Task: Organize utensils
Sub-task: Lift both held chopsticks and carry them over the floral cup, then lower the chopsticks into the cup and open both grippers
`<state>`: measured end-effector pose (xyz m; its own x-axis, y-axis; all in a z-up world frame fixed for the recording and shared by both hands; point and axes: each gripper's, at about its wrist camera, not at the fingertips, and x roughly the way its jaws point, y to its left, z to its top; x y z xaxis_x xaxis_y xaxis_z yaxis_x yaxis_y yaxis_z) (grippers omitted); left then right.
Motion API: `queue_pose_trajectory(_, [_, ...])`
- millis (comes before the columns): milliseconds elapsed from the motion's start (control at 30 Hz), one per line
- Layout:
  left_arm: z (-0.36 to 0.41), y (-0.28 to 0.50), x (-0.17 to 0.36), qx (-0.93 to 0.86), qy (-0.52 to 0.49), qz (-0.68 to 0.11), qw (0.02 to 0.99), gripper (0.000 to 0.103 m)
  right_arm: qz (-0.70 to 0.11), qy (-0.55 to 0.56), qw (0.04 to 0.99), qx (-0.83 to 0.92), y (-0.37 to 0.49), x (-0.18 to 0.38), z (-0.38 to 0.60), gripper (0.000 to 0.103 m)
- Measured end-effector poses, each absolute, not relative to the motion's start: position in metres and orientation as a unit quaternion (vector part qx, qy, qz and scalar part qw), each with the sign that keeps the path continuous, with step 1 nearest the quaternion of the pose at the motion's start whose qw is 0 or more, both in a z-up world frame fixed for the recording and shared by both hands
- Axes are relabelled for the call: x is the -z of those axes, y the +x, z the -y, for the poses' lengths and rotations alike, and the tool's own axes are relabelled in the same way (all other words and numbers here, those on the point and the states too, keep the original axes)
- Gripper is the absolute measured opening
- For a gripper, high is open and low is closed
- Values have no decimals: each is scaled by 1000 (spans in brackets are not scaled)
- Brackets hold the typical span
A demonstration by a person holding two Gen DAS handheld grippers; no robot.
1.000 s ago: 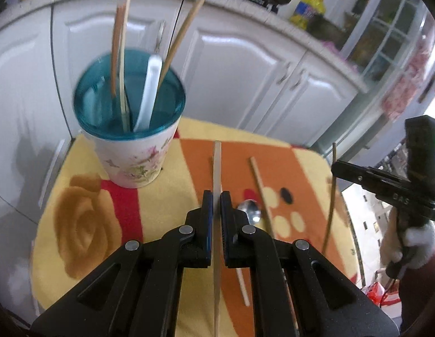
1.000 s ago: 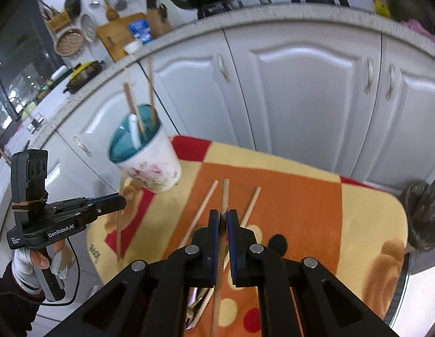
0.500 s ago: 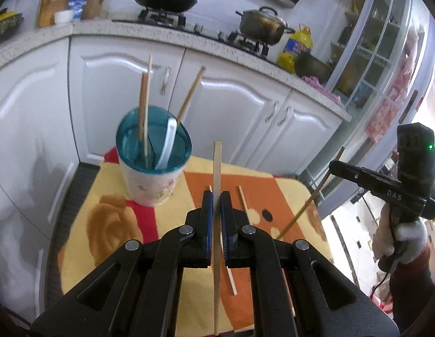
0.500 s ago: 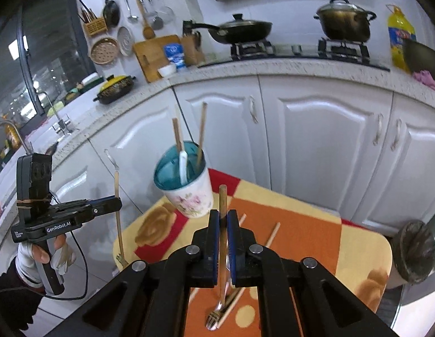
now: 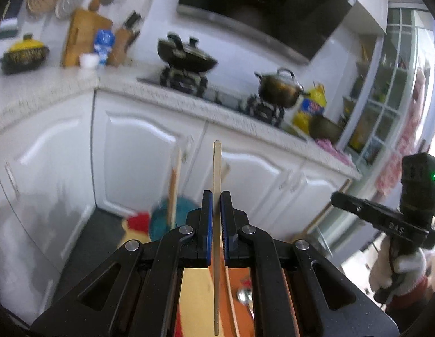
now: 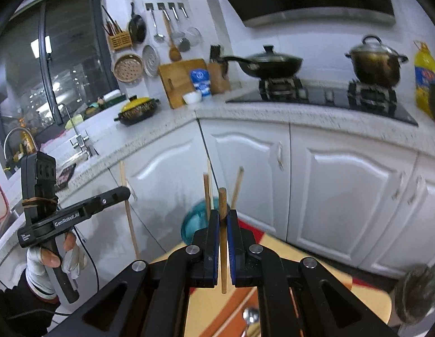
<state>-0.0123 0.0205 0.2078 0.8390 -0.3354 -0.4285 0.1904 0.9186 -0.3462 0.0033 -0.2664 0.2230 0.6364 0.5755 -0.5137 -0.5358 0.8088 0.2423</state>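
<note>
The left gripper (image 5: 215,205) is clamped on a pale chopstick (image 5: 216,224) that stands nearly upright between its blue pads. The right gripper (image 6: 223,221) is likewise clenched on a darker chopstick (image 6: 223,241), held upright. Just beyond both sits a teal-rimmed cup (image 6: 195,219) with more chopsticks poking out (its lower part is hidden behind the fingers). Below lies an orange-and-yellow mat (image 5: 195,295) with a spoon (image 5: 244,295) on it. White cabinets (image 6: 343,191) stand behind.
</note>
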Motion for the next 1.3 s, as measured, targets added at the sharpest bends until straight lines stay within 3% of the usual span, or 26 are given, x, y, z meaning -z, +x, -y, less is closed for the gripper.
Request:
queue_pose_trajectory(300, [-35,44,-229,73,-135,-197,968,4,-273,40,911,-308,53,-246,235,5])
queue_pose_trajectory(500, [-31,79,-216,34,-108,-181,977,4,-279,23,912,-301,85,-234,211,5])
queue_pose_trajectory(833, [-19,118,-163,17,-81,-219,972,4,-308,26,900,-309,116,-202,203,5])
queue_pose_trajectory(1300, [-14,110,-113,23,-88,-290,953,4,-395,48,867,-299,129,-127,196,7])
